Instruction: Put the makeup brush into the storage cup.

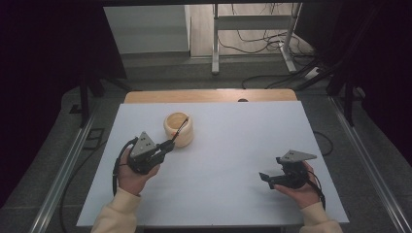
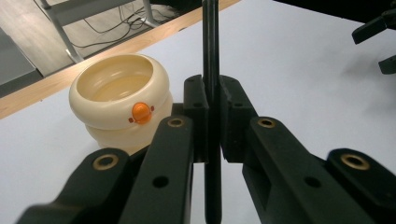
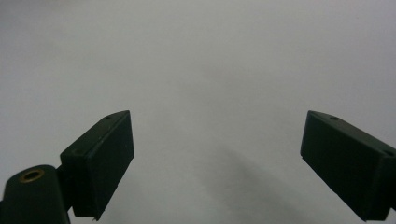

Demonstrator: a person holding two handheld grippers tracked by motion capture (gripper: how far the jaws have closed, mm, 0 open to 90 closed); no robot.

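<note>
Clamping a thin black rod, the left gripper angles its tip over the cream pot at table's eleven o'clock—lowering inside seems next; right gripper idles wide at four.

The thin black stick clamped in the left gripper ran off the top edge of the left gripper view, its upper end cut away, and its lower length slipped behind the jaws. In the high view its far tip dipped past the rim of the cream pot, too small to tell whether it touched the bottom. The pot's near wall was hidden behind the gripper's arm in the left gripper view. The other gripper was clipped by that view's right edge. Both the person's sleeves were cut off at the bottom of the high view.
</note>
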